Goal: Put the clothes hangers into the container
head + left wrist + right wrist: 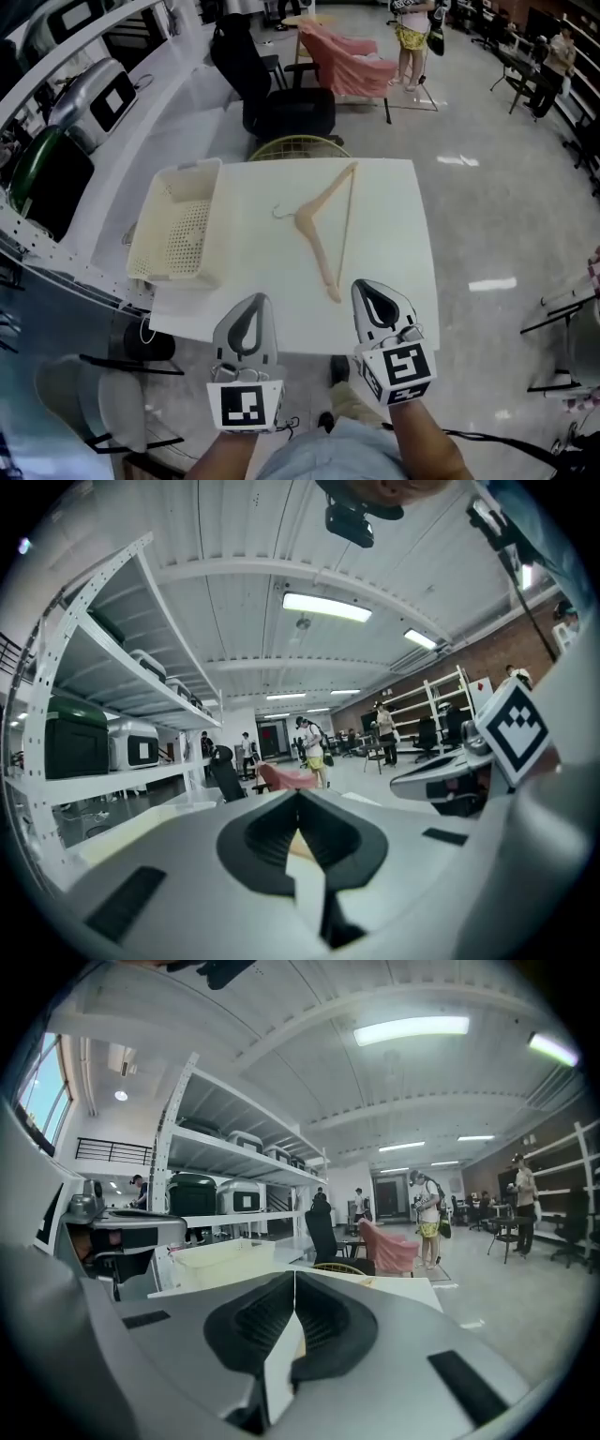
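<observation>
A wooden clothes hanger (328, 225) with a metal hook lies flat in the middle of the white table (394, 272). A cream plastic basket (178, 234) stands at the table's left edge, with nothing visible inside. My left gripper (246, 321) and right gripper (380, 305) hover side by side over the table's near edge, both shut and holding nothing. The hanger's near end lies just left of the right gripper's tip. In the right gripper view the basket (220, 1258) shows at the left beyond the jaws, which meet tip to tip.
A black office chair (272, 94) and a round yellow wire item (298, 148) stand behind the table. Shelving with cases (84, 103) runs along the left. A pink-draped chair (352, 61) and people stand farther back on the open floor.
</observation>
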The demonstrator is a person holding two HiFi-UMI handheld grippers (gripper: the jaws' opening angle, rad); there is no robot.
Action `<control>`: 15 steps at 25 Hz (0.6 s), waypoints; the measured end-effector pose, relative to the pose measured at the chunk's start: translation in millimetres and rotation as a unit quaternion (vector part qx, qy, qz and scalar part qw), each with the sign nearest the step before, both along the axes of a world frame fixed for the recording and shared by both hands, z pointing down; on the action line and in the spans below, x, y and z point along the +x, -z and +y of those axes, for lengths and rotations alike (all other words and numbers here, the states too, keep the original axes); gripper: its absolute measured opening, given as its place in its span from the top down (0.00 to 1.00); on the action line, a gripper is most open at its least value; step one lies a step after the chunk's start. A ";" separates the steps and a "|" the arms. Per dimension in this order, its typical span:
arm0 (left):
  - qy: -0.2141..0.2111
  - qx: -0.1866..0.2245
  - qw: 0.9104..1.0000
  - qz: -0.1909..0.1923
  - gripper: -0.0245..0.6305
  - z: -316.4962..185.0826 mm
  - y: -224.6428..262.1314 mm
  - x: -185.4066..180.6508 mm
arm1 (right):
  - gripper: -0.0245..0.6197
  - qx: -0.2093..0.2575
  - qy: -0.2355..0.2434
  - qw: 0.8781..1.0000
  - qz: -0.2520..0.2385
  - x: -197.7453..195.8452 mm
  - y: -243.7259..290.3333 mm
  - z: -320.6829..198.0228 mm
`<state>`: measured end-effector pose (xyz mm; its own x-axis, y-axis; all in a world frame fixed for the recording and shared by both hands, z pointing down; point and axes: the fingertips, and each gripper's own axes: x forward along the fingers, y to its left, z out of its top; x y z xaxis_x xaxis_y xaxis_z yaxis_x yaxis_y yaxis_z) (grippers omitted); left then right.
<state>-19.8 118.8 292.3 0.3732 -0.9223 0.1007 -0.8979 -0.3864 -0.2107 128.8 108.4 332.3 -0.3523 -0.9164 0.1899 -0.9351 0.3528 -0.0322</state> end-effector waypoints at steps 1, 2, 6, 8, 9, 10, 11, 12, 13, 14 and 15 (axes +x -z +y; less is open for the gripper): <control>0.006 -0.003 1.000 -0.002 0.94 -12.2 -0.1 -0.2 | 0.94 -0.002 0.003 1.000 -0.001 1.2 -1.0 -13.2; 0.011 -0.005 1.000 -0.003 0.94 -23.9 0.7 -0.2 | 0.94 -0.003 0.006 1.000 -0.001 1.7 -0.7 -26.2; 0.021 0.001 1.000 -0.001 0.95 -64.4 10.1 5.5 | 0.94 0.001 0.023 1.000 -0.001 2.5 8.3 -74.1; 0.026 -0.002 1.000 0.005 0.94 -80.6 15.5 9.7 | 0.94 0.006 0.031 0.999 0.001 1.7 14.4 -95.6; 0.029 -0.001 1.000 0.008 0.95 -88.1 19.4 11.5 | 0.94 0.010 0.036 0.999 0.002 1.0 17.8 -105.4; 0.031 0.003 0.999 0.010 0.95 -95.1 23.9 12.5 | 0.94 0.014 0.040 0.999 0.003 0.0 21.5 -114.3; 0.034 0.009 0.999 0.011 0.95 -101.5 28.8 12.8 | 0.94 0.019 0.045 0.999 0.004 -1.1 25.7 -122.2; 0.038 0.015 0.999 0.011 0.95 -106.9 34.0 12.5 | 0.94 0.024 0.049 0.998 0.005 -2.3 30.2 -129.0; 0.041 0.021 0.999 0.012 0.95 -111.1 39.0 12.0 | 0.94 0.029 0.053 0.998 0.005 -3.5 34.9 -134.5; 0.045 0.025 0.999 0.012 0.95 -114.4 43.4 11.4 | 0.94 0.034 0.056 0.998 0.005 -4.4 39.5 -139.2; 0.048 0.029 0.998 0.013 0.94 -117.0 47.1 10.7 | 0.94 0.039 0.058 0.998 0.005 -5.0 43.8 -143.5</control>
